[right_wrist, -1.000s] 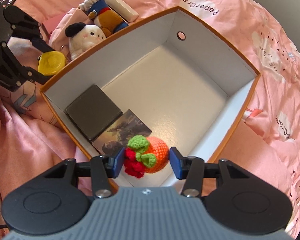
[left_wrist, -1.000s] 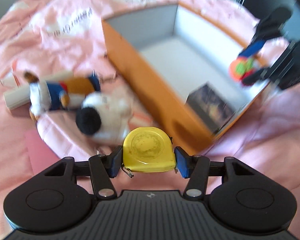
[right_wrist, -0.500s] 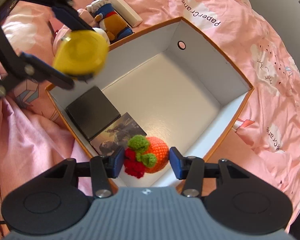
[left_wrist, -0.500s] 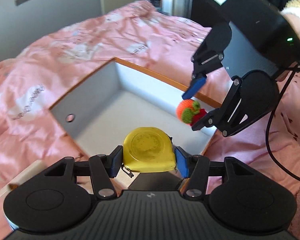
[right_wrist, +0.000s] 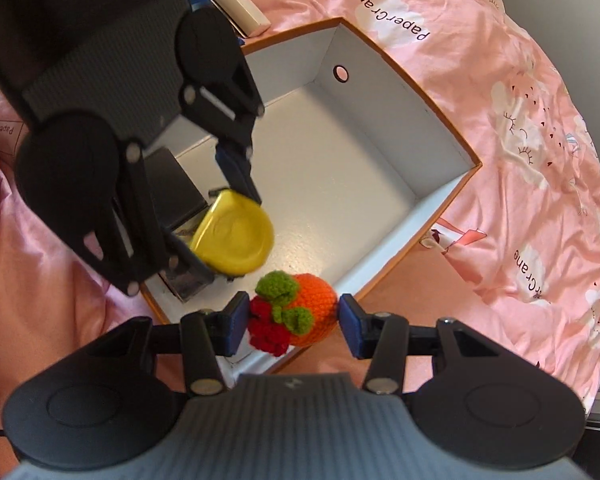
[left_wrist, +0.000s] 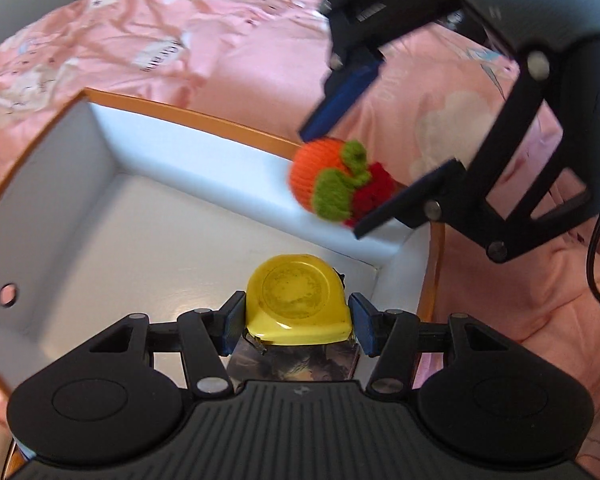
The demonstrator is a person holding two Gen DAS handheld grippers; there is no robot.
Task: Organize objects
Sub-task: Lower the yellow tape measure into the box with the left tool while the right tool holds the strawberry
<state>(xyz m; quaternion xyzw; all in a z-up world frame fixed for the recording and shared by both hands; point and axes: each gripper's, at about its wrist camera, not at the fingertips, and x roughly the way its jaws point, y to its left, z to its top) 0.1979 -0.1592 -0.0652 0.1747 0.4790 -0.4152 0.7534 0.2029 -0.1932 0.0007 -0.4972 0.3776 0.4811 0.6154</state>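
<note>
The big orange cardboard box with white walls (left_wrist: 188,120) sits on the pink bedsheet (right_wrist: 520,160). The left gripper (left_wrist: 296,320) (tipped down) has swung over it, clamping the yellow plastic tape measure (left_wrist: 298,298). The right gripper (right_wrist: 292,320) squeezes the orange knitted fruit (right_wrist: 312,312) above the box's edge, a little higher than before.

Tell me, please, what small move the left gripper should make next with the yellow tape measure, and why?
Probably lower it a little and open the jaws. The left gripper holds the yellow tape measure above the bare white floor of the orange box, beside the flat items in the corner. The right gripper, holding the crocheted fruit, hovers by the near rim, so keep clear of it.
</note>
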